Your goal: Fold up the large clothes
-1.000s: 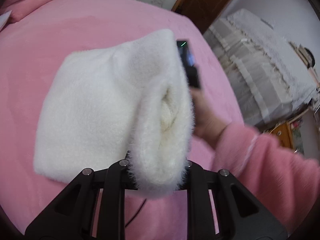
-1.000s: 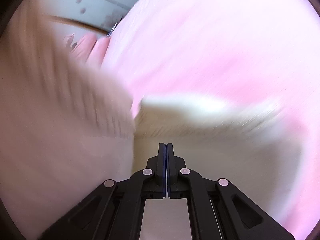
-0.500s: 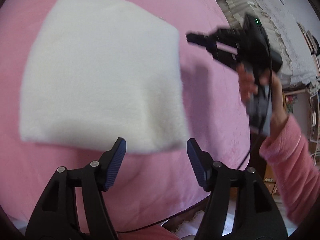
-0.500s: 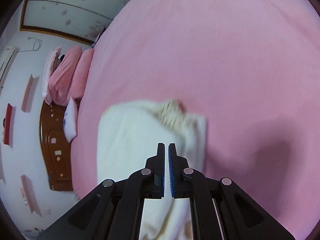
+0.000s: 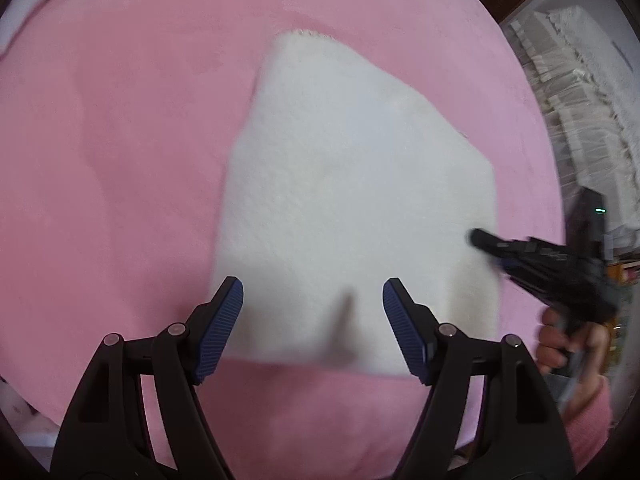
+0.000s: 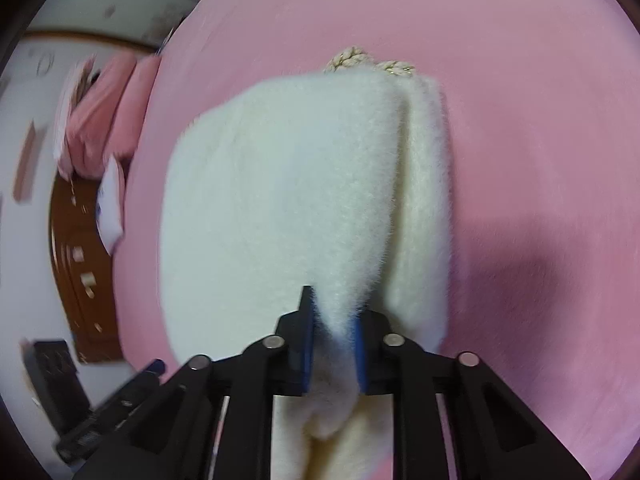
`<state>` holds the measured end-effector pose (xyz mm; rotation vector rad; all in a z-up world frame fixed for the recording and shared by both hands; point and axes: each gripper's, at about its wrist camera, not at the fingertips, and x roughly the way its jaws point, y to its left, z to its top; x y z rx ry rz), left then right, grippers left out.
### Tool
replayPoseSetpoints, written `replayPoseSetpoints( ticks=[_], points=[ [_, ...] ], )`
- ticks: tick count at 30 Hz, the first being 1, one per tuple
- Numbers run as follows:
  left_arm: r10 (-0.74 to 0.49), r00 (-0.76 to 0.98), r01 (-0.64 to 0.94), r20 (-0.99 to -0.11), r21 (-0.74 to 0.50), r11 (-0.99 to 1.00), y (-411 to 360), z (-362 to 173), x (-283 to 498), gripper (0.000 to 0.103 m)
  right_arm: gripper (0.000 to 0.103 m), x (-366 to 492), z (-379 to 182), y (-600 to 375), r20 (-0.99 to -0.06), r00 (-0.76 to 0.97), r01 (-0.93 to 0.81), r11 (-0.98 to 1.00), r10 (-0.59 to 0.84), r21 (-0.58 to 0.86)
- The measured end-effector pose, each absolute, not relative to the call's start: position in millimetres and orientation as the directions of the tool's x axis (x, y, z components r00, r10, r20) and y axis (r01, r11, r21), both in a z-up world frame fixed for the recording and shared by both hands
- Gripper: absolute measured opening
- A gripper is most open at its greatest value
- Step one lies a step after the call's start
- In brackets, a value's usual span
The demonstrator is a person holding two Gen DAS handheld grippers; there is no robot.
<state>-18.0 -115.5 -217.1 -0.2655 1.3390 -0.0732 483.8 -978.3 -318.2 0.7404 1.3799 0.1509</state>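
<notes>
- The folded white sweater (image 5: 352, 200) lies flat on the pink bed (image 5: 120, 140).
- The left claw (image 5: 312, 320) hovers over its near edge, jaws just opened wide, gripping nothing.
- The right claw (image 6: 334, 344), jaws just parting slightly, pinches a fold at the sweater's right edge.

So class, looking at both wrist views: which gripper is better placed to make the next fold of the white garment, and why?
Probably the right gripper: a fuzzy edge of the white garment already sits between its jaws, which have just been opening slightly. The left gripper hovers wide open above the garment, gripping nothing.
</notes>
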Motion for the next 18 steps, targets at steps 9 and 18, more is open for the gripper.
replayPoseSetpoints(
  ticks=[9,18],
  points=[
    [-0.144,0.228,-0.091,-0.963,-0.168,0.982,-86.9,-222.0,-14.5,0.070,0.012,449.9,-326.7,-980.7,-0.889,0.266,0.409,0.792,0.372,0.454],
    [-0.130,0.206,-0.118,-0.970,-0.157,0.981,-80.8,-228.6,-24.6,0.070,0.085,447.2,-319.7,-958.5,-0.944,0.306,0.407,0.880,0.122,0.246]
  ],
)
